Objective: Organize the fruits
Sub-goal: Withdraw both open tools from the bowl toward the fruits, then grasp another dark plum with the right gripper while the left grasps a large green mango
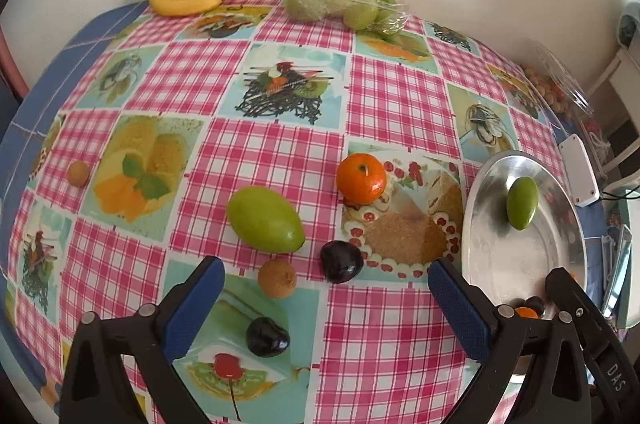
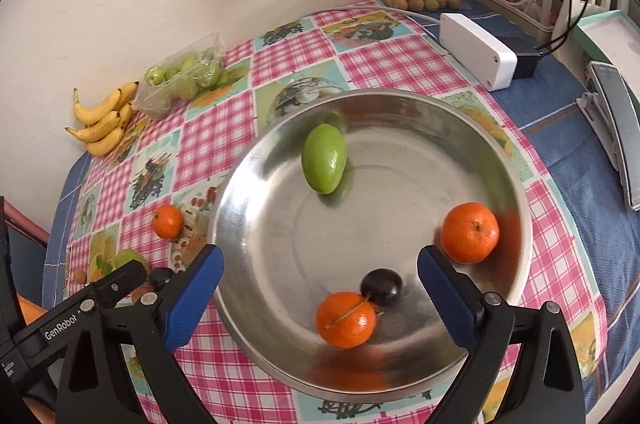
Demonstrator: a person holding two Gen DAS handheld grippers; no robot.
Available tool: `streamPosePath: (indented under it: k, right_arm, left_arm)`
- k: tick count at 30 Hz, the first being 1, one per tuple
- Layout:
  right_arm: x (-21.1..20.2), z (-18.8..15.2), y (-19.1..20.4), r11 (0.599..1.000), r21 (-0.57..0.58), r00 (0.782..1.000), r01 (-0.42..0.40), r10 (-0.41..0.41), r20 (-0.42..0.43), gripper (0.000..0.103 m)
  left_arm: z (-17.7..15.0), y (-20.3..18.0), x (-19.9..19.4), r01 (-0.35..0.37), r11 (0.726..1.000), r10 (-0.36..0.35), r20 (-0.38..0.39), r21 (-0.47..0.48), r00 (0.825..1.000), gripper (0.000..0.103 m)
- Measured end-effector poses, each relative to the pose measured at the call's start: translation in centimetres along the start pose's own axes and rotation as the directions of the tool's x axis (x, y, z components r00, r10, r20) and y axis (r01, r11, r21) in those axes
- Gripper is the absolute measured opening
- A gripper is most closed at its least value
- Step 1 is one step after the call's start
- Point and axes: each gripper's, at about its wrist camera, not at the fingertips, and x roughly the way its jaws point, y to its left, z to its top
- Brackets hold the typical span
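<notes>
Left gripper (image 1: 324, 286): jaws apart, empty, above loose fruit on the tablecloth (image 1: 272, 152), including a green mango (image 1: 265, 218). Right gripper (image 2: 320, 276): jaws apart, empty, over the metal bowl (image 2: 516, 160), which holds a plum (image 2: 382, 286).

Left jaws (image 1: 326, 274) stood wide over table (image 1: 280, 152): kiwi (image 1: 277, 279) between tips, one plum (image 1: 341, 261) just beyond, another plum (image 1: 267, 337) nearer. Mango (image 1: 265, 218) and tangerine (image 1: 361, 178) lay ahead. Bowl (image 1: 488, 264) sat right of jaws, holding a second mango (image 1: 522, 203).
</notes>
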Motion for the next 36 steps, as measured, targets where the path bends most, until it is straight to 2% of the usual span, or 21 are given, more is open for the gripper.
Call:
streamPosePath:
  k: [4,6,14,22,27,31,36]
  right_arm:
    - [-0.1,0.1,0.9,0.999,-0.025,1.0,-0.022,0.022,0.013,0.098]
    - [0.0,0.0,1.7,0.998,-0.045,0.999,-0.037,0.038,0.009,0.098]
    - [0.5,-0.8,6.2,0.986,-0.123,0.993,-0.112,0.114,0.004,0.098]
    - [0.7,-1.6,10.7,0.963,-0.196,0.982,-0.187,0.187,-0.018,0.098]
    - [1.4,-2.4,12.9,0.947,-0.228,0.974,-0.225,0.216,-0.064,0.097]
    - [2.2,-2.7,13.8,0.943,-0.232,0.971,-0.237,0.222,-0.091,0.097]
    - [3.3,-3.0,14.7,0.937,-0.254,0.969,-0.24,0.214,-0.126,0.096]
  left_arm:
    - [0.1,1.2,-0.1,0.032,0.999,-0.033,-0.021,-0.044,0.999,0.103]
    - [0.3,1.5,-0.5,0.045,0.998,-0.045,-0.007,-0.052,0.999,0.103]
    - [1.4,3.0,-3.0,-0.036,0.999,0.039,0.101,-0.026,0.994,0.102]
    - [2.3,7.7,-4.8,-0.051,0.99,0.07,0.138,-0.135,0.988,0.102]
    - [2.5,10.6,-5.2,-0.045,0.977,0.075,0.136,-0.21,0.988,0.102]
    - [2.5,11.4,-4.6,-0.035,0.974,0.063,0.115,-0.226,0.991,0.102]
    - [2.5,10.7,-2.6,0.029,0.974,-0.017,0.059,-0.224,0.998,0.101]
